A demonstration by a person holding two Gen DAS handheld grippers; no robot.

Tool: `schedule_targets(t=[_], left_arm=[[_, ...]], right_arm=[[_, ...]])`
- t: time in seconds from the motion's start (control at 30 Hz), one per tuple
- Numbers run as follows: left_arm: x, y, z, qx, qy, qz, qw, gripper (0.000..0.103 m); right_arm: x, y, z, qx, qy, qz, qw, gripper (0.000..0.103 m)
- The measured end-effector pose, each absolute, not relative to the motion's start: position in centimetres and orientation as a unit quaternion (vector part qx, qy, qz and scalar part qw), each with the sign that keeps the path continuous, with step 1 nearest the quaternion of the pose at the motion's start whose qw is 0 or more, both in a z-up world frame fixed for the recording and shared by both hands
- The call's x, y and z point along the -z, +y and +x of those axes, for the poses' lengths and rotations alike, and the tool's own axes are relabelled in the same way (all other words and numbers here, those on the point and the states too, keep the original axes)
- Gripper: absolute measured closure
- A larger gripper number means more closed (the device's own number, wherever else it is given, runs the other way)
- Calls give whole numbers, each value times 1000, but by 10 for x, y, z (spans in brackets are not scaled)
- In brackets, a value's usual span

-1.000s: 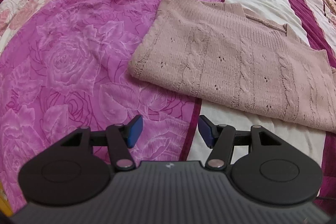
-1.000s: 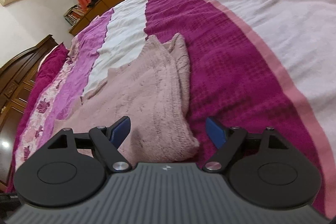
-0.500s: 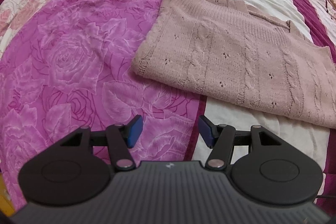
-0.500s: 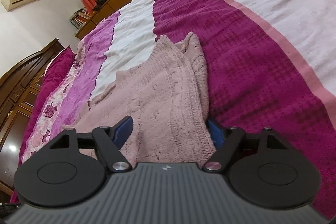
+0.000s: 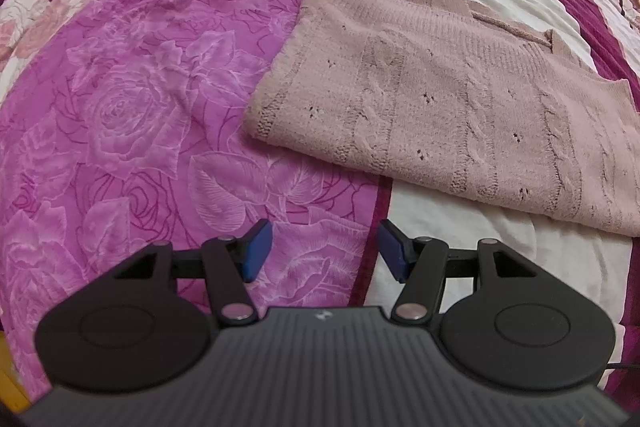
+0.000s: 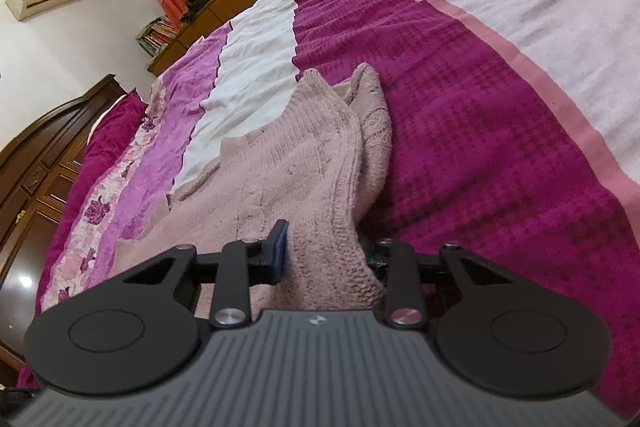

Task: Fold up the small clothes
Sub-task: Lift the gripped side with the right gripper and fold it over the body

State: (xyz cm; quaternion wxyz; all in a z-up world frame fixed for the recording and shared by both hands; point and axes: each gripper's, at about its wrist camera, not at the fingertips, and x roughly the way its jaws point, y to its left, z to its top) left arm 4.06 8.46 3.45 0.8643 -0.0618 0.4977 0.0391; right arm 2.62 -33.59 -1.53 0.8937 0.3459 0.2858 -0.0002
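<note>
Fingers on my right gripper [image 6: 322, 253] are closing around the dusty-pink cable-knit sweater [image 6: 320, 163] hem, lower centre, ready for lifting. Left gripper [image 5: 324, 247] gapes, empty.

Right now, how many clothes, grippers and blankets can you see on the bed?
Pink knitted sweater: 1
Grippers: 2, the left gripper and the right gripper, its jaws closing on the sweater's end
Bedspread: 1
Total: 4

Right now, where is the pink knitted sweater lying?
The pink knitted sweater lies folded on the bedspread, ahead-right of the left gripper; its near end sits between the closing right gripper.
</note>
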Motion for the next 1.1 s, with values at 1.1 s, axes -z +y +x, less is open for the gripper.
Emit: schedule_targets(t=[1.1], left_arm=[[-43, 96, 54, -22, 472, -55, 880, 43]], right_arm=[[-61, -295, 40, -71, 227, 335, 912, 76]])
